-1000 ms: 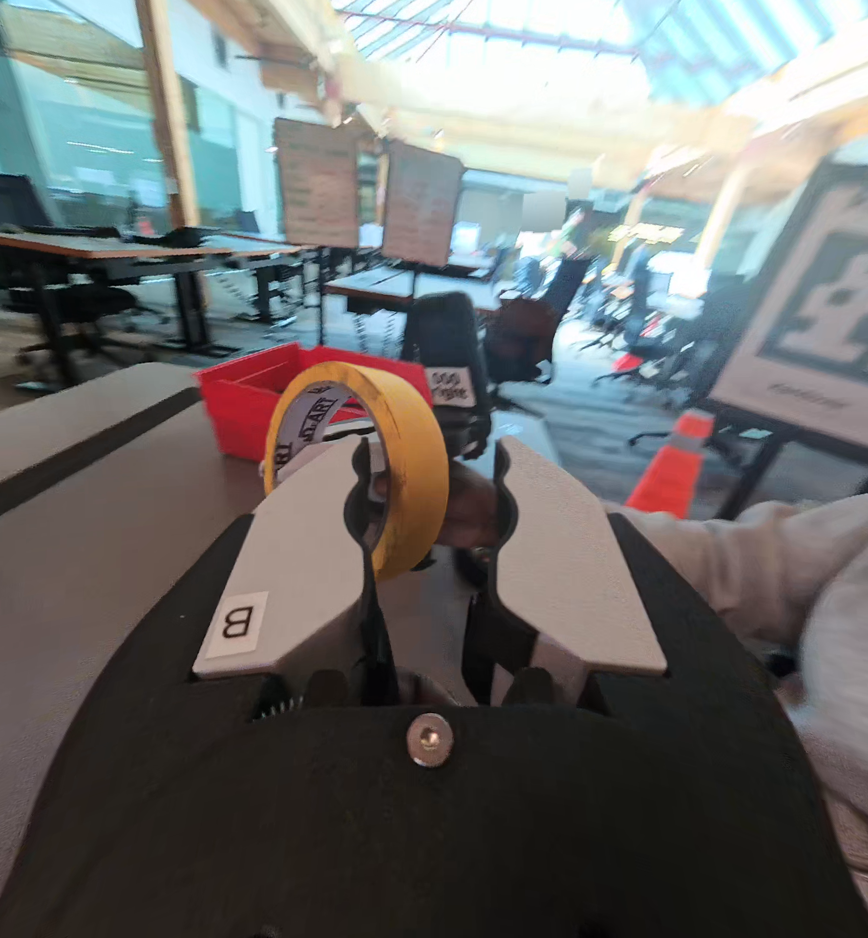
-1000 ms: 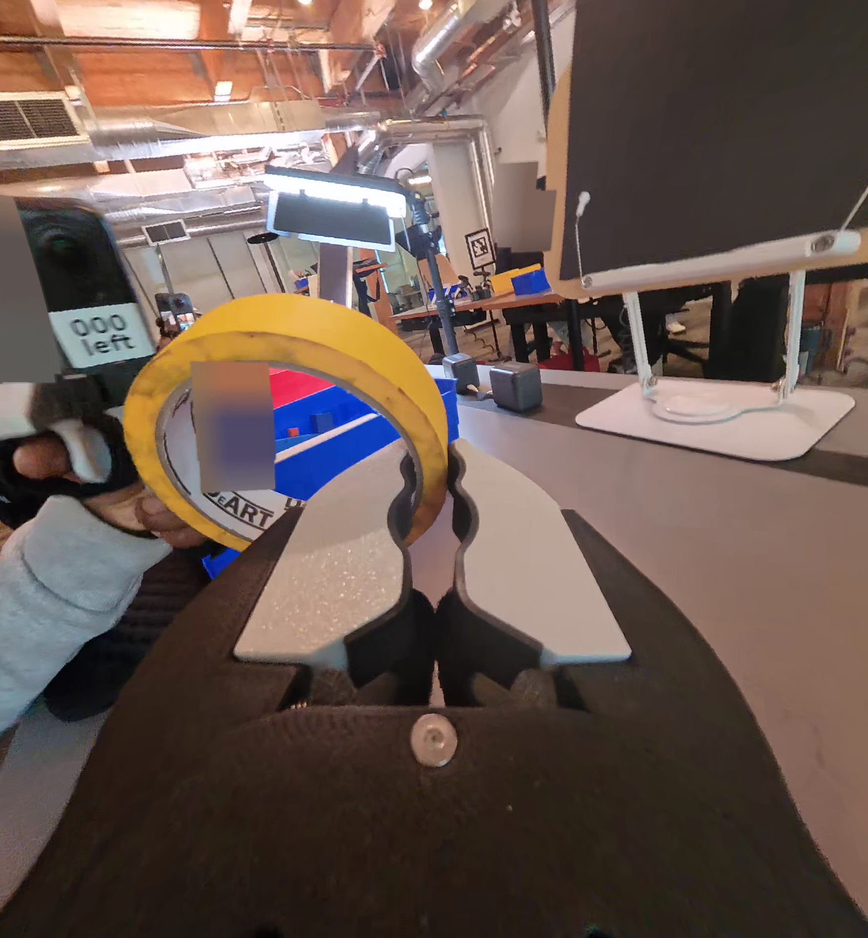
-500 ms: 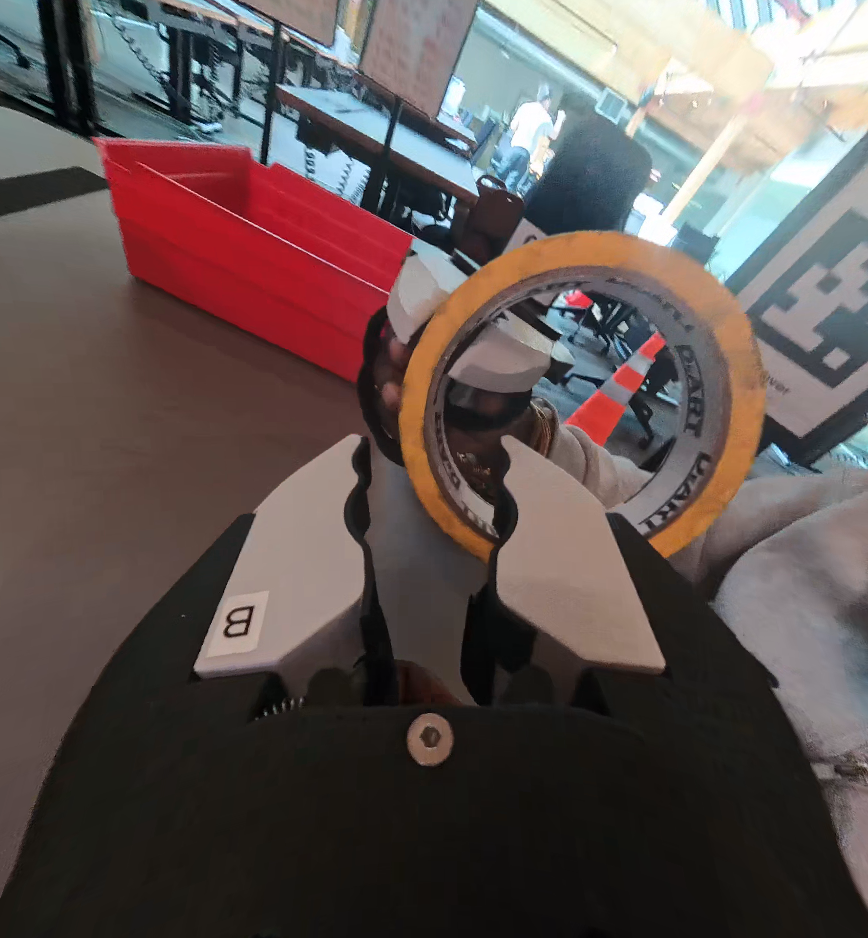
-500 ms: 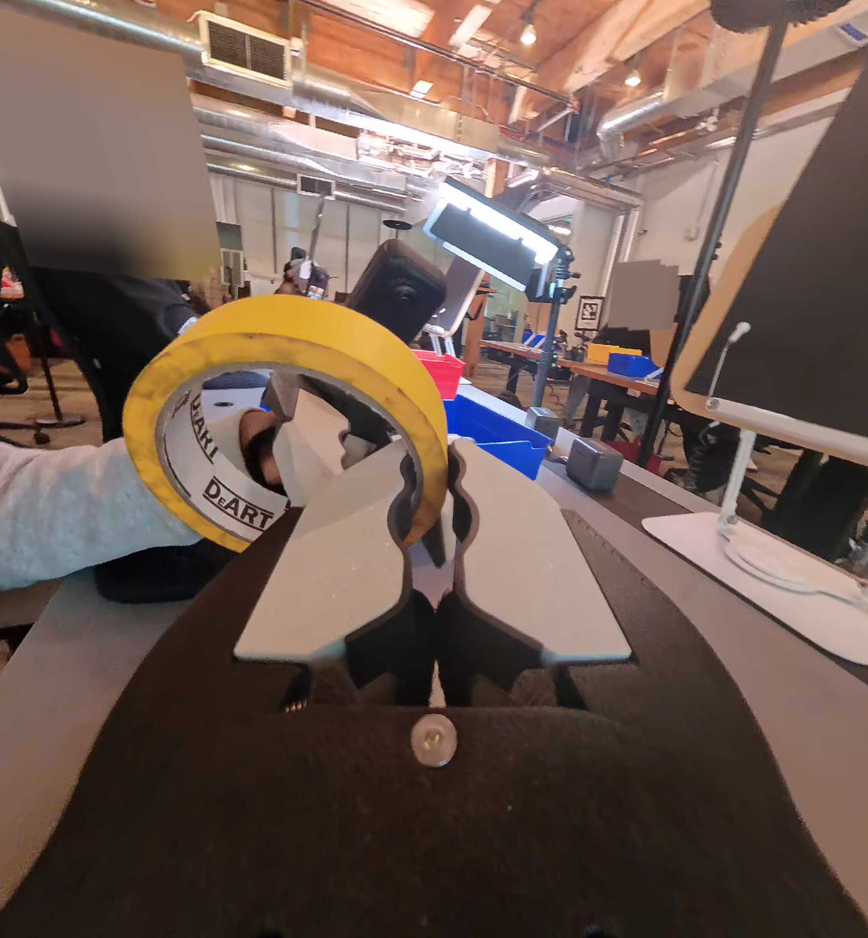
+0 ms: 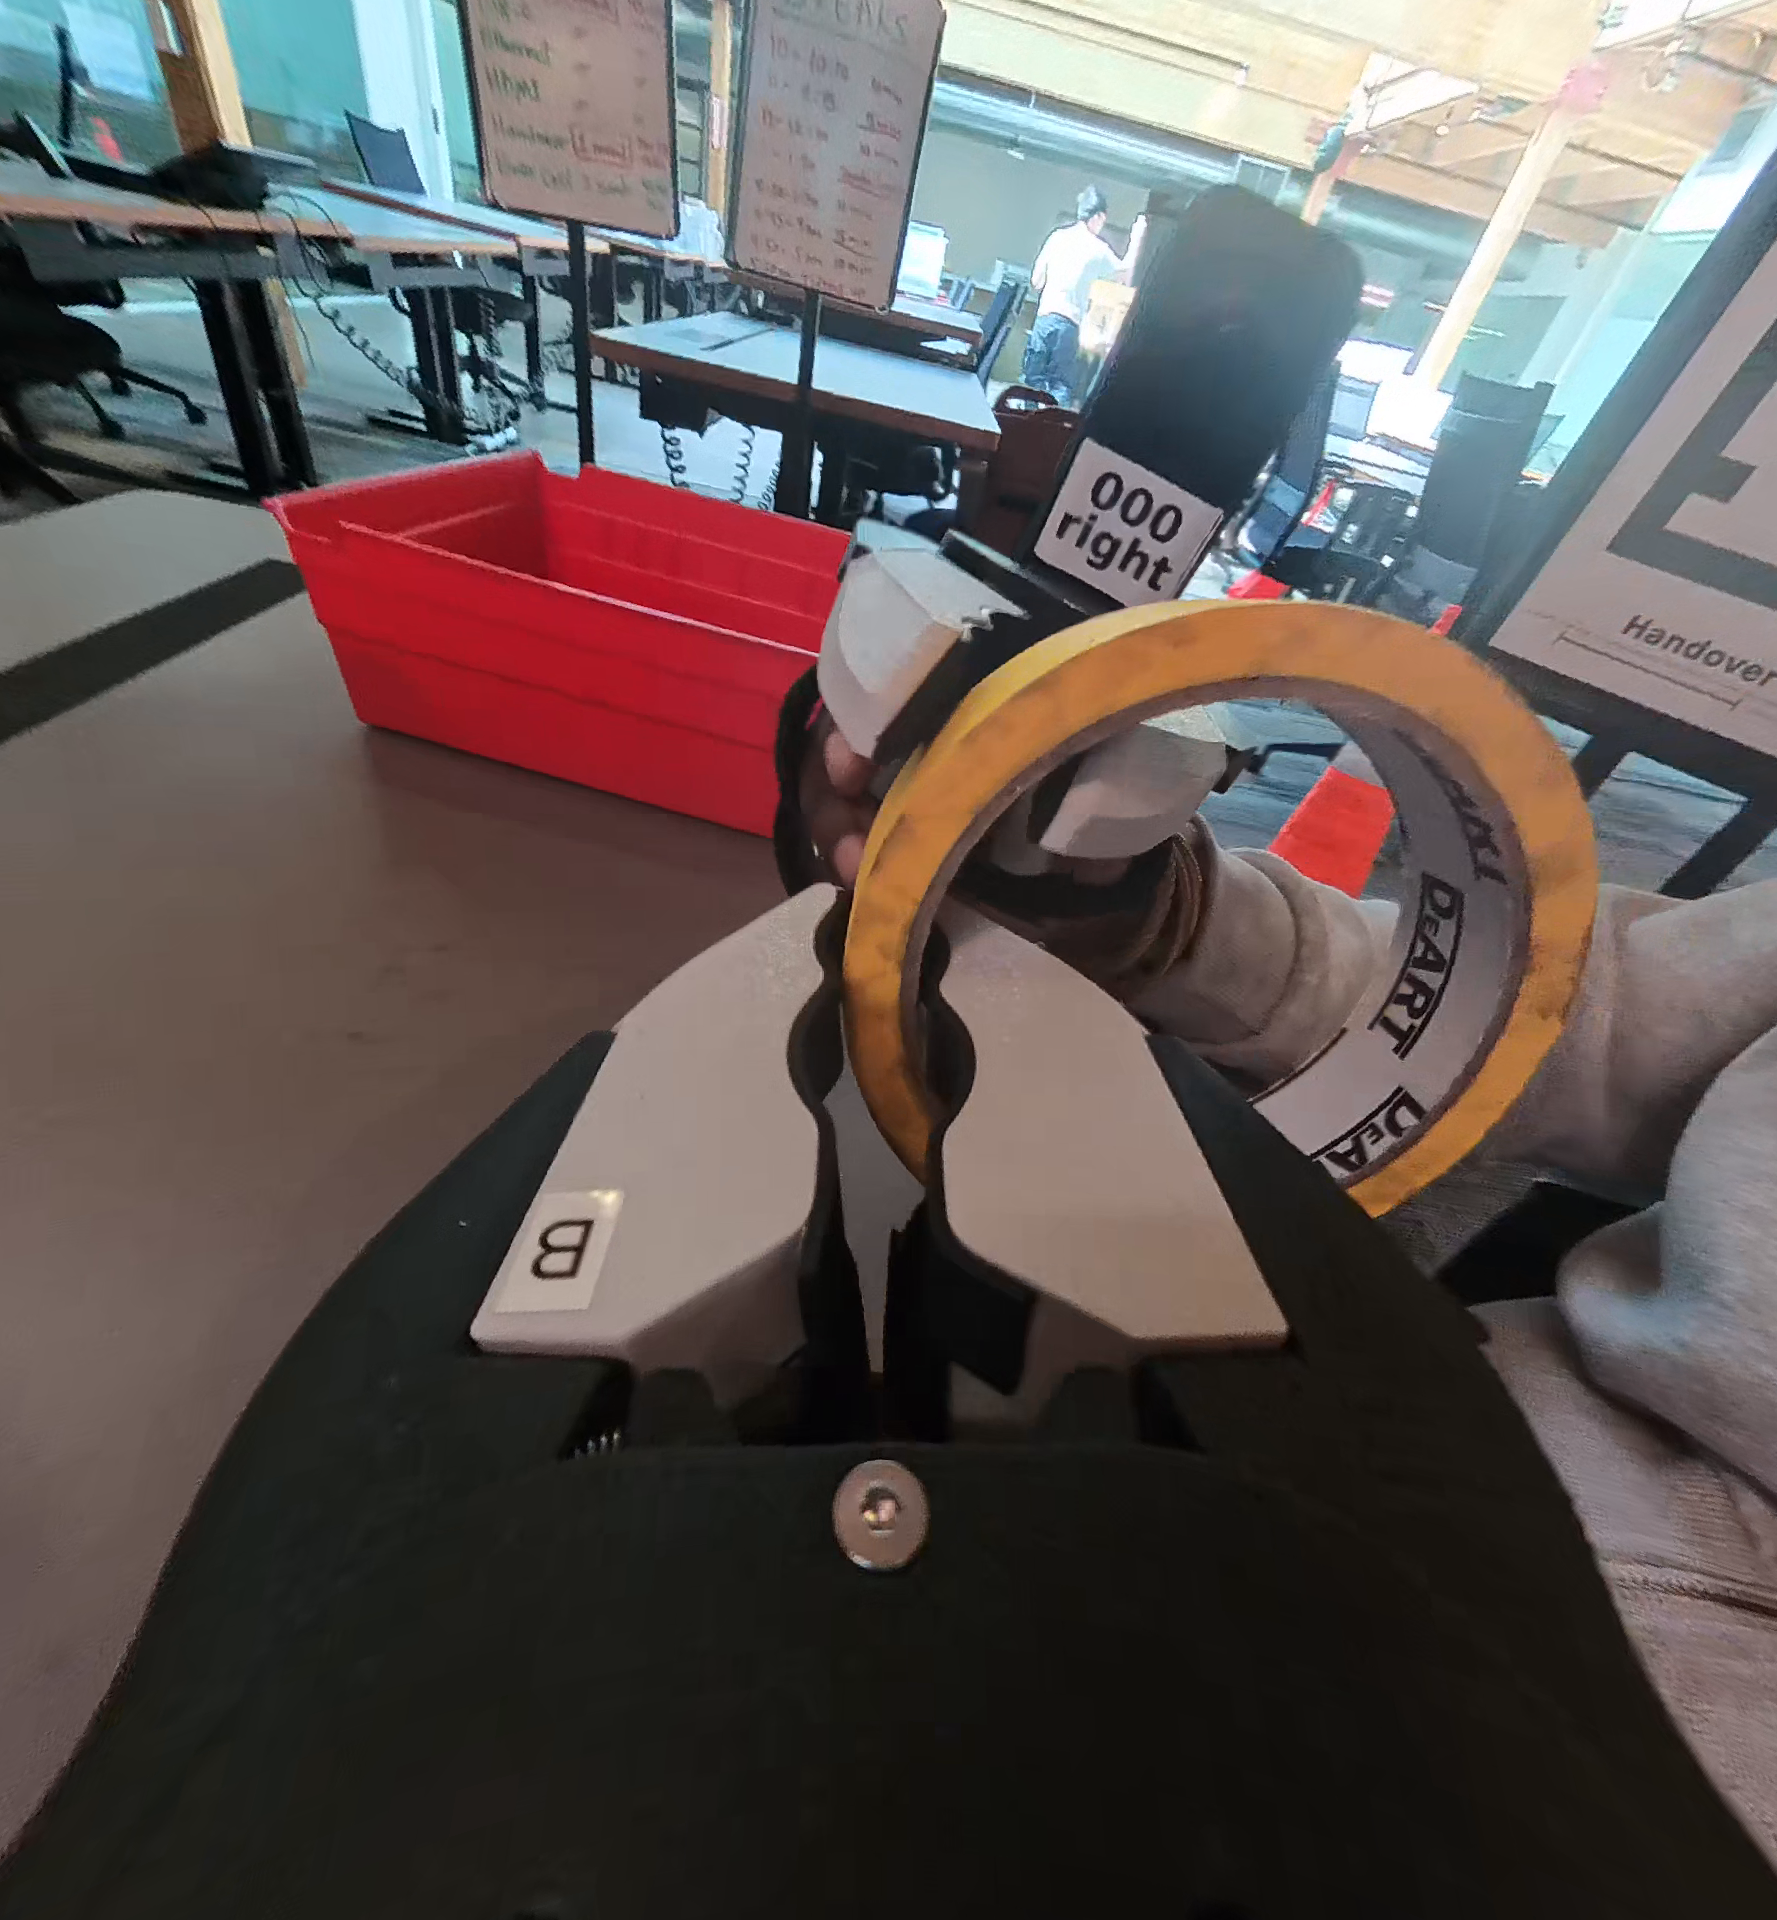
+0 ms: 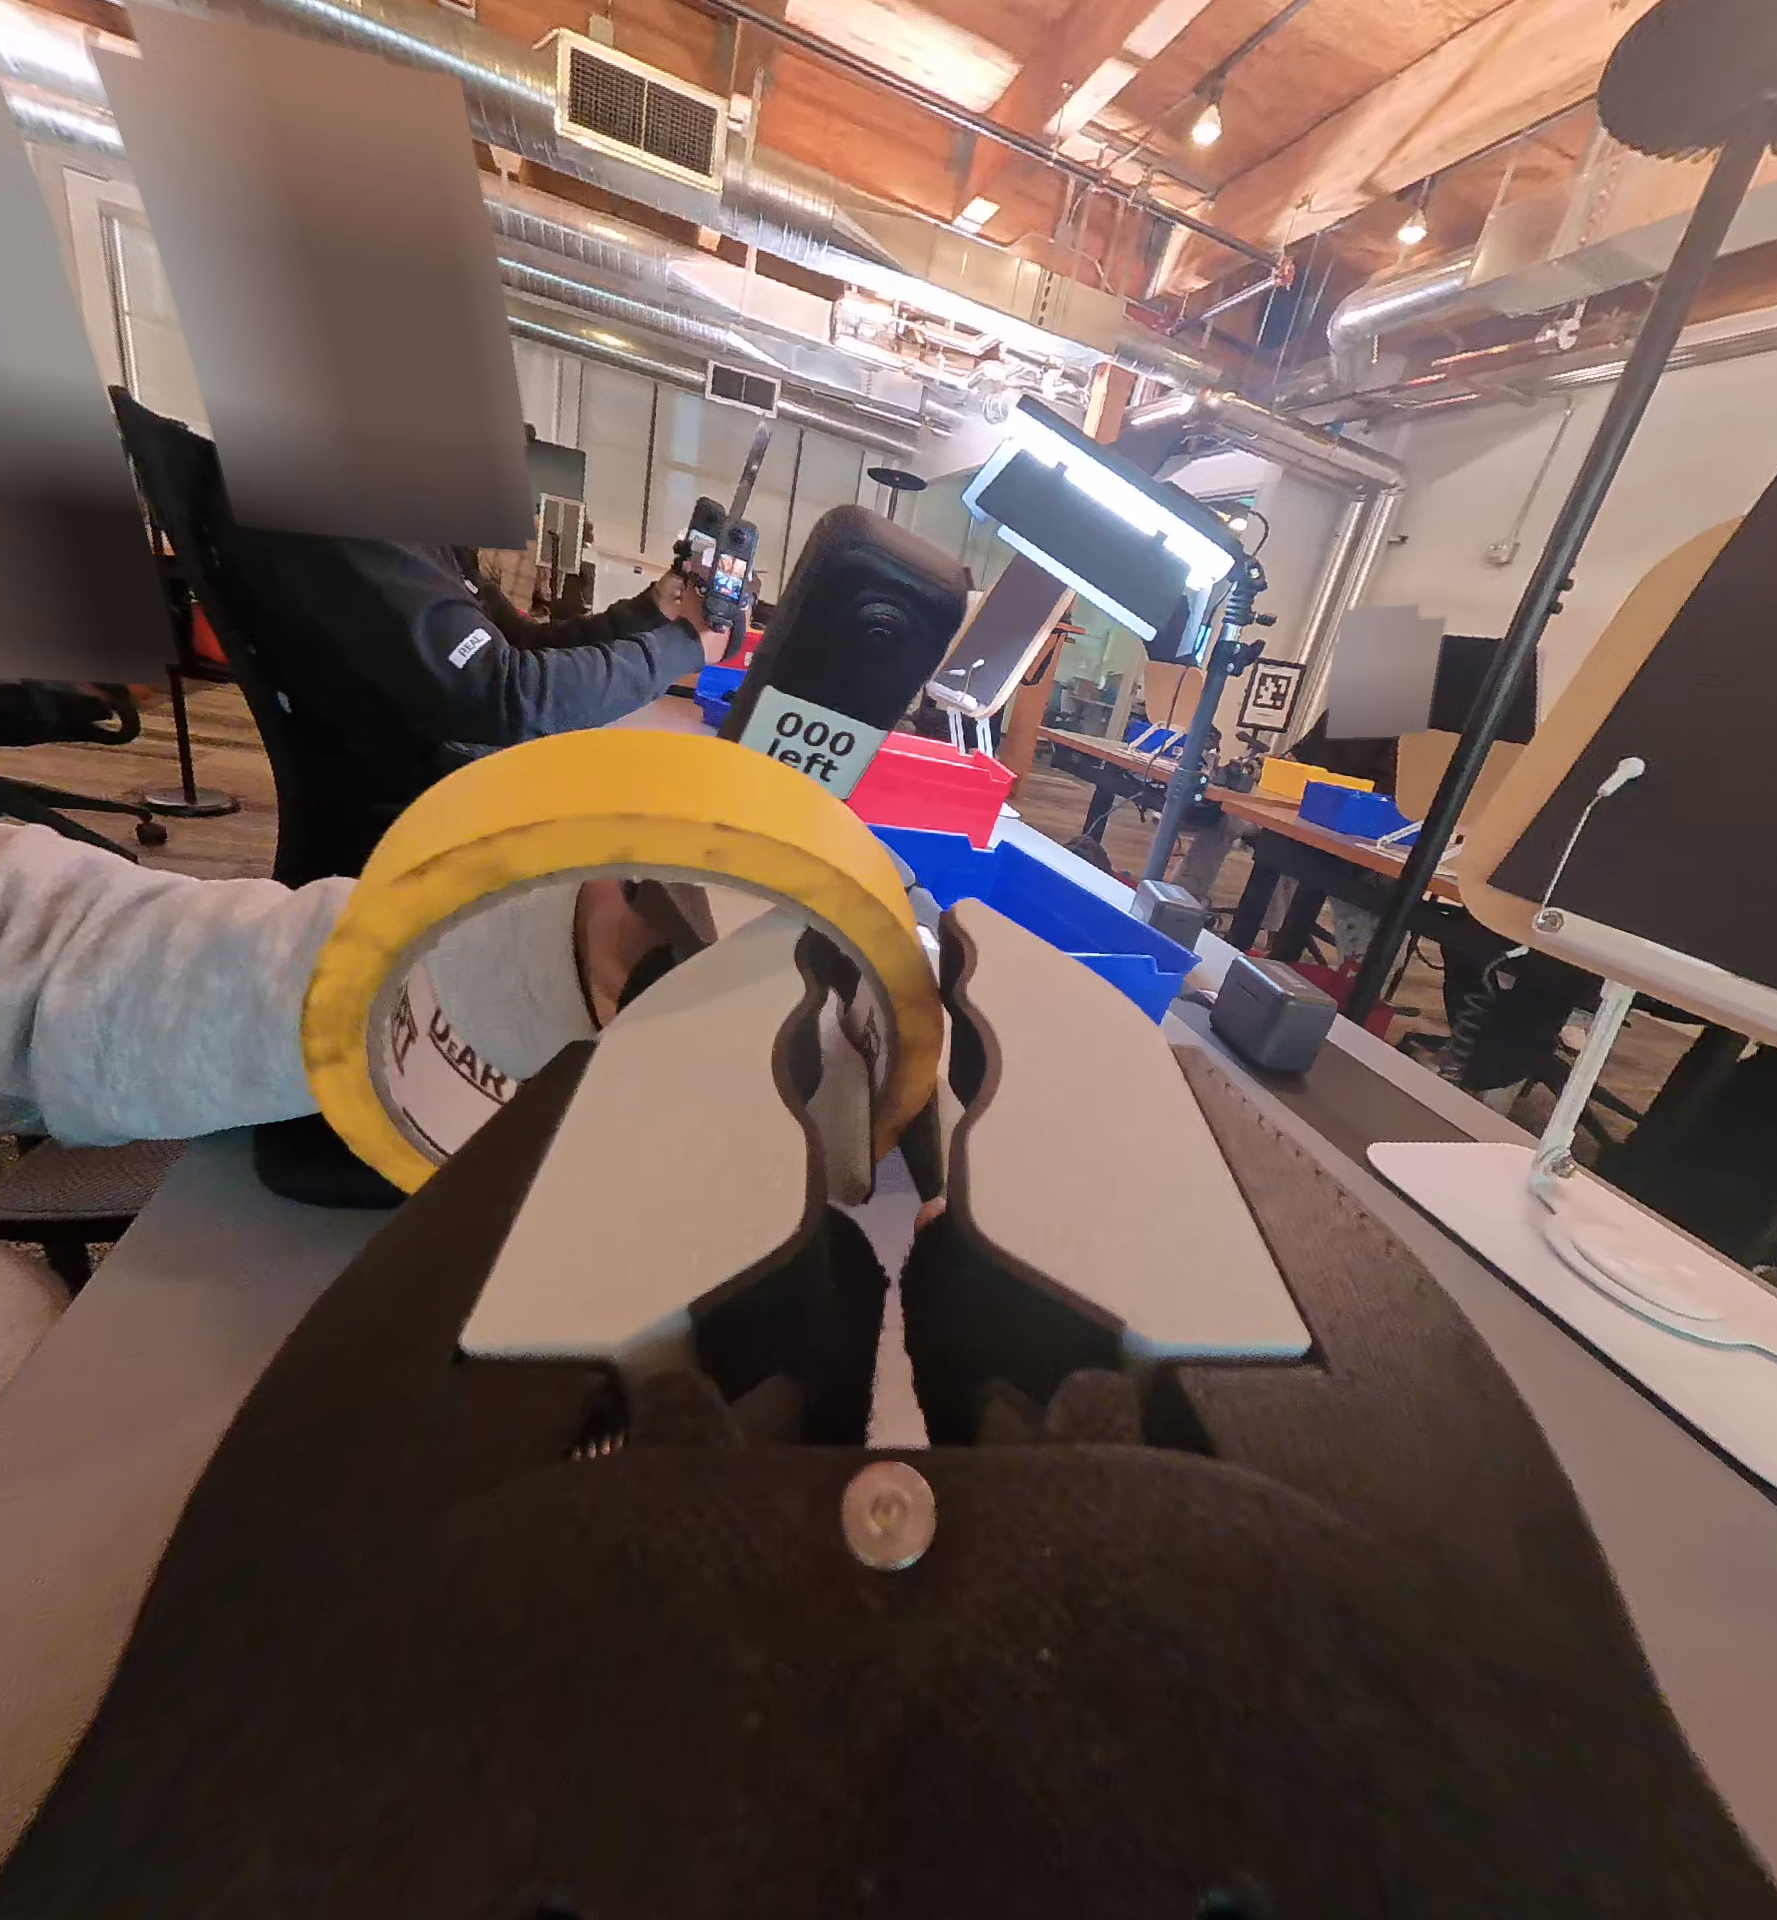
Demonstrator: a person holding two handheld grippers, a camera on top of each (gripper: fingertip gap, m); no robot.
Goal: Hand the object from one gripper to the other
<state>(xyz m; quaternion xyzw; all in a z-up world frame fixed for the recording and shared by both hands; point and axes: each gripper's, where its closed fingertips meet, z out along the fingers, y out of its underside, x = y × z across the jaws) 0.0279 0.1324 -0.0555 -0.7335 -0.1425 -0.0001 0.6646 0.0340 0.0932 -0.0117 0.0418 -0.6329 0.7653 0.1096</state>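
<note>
The grey table (image 5: 188, 987) is taking up most of the left wrist view, lying bare from 7 to 10 o'clock, with a dark stripe running across it at 9. A red bin (image 5: 551, 644) is sitting near the table's far edge at 11 o'clock, well apart from both tools. In the right wrist view, blue bins (image 6: 1071, 904) are lining the table at 1 o'clock, and a white stand base (image 6: 1486, 1247) is resting at 3, leaving a clear lane of tabletop between it and the tool.

The left gripper (image 5: 879, 935) is pinching the near wall of the yellow tape roll (image 5: 1227, 644), its fingers closing tight on it. The roll is hanging in the air above the table's near edge, tilting toward 2 o'clock.

The right gripper (image 6: 879, 914) is reaching in from the opposite side, one finger inside the ring and one outside. Its fingers are standing slightly apart around the roll's wall, a gap showing on the inner side, so they are not clamping it.
</note>
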